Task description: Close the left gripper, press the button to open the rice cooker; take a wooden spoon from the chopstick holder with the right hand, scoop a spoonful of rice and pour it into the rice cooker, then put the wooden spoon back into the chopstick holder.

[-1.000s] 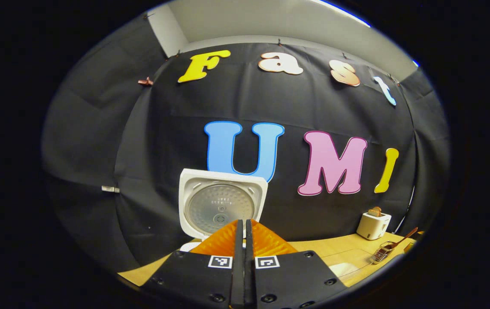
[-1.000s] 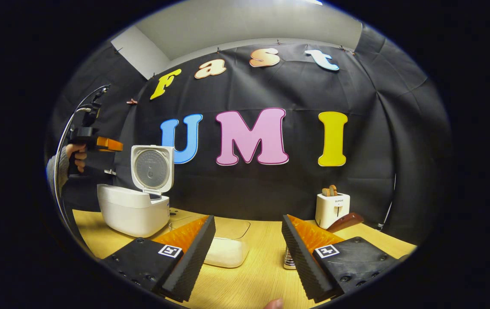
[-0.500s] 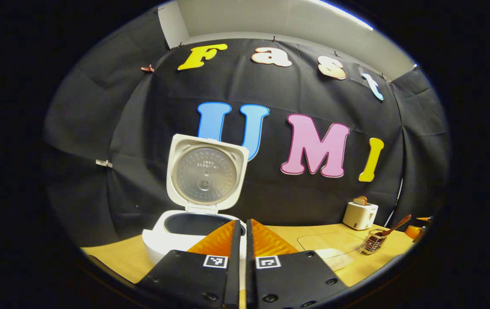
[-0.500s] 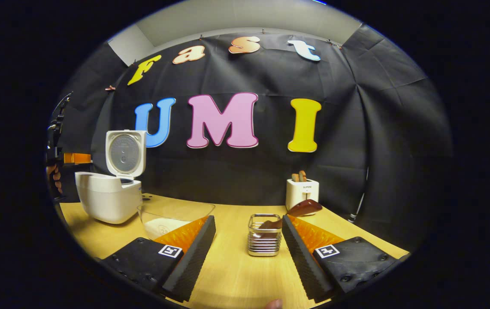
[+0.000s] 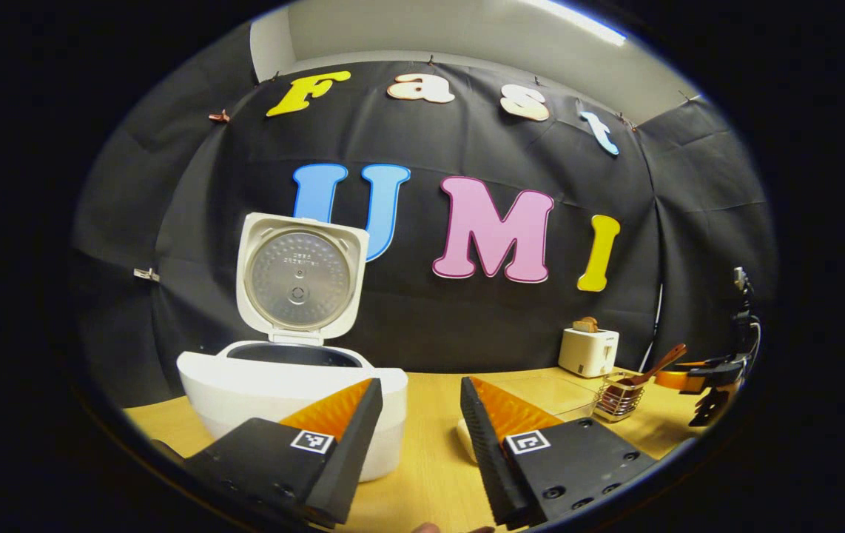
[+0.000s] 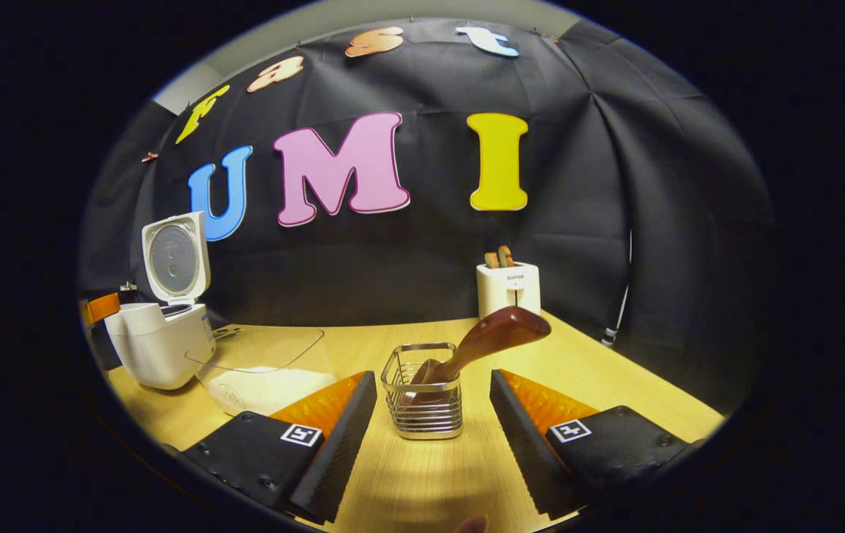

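The rice cooker point(image 5: 291, 385) is standing lid-up on the desk point(image 6: 422, 474), ready for rice. The right gripper point(image 6: 433, 414), fingers apart, is facing the chopstick holder point(image 6: 423, 390), lining up on the wooden spoon point(image 6: 483, 339) leaning inside.

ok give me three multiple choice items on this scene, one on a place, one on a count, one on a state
1. Where is the wooden spoon?
A. in the rice cooker
B. in the chopstick holder
C. flat on the table

2. How many slices stick out of the toaster?
A. none
B. two
C. four

3. What state is the rice cooker lid in?
A. raised open
B. shut
C. lying off on the table

Answers:
1 B, its bowl end sits inside the wire holder, handle leaning out.
2 B, two brown tops show above the slots.
3 A, the lid stands upright behind the pot, its inner plate facing the left gripper view.
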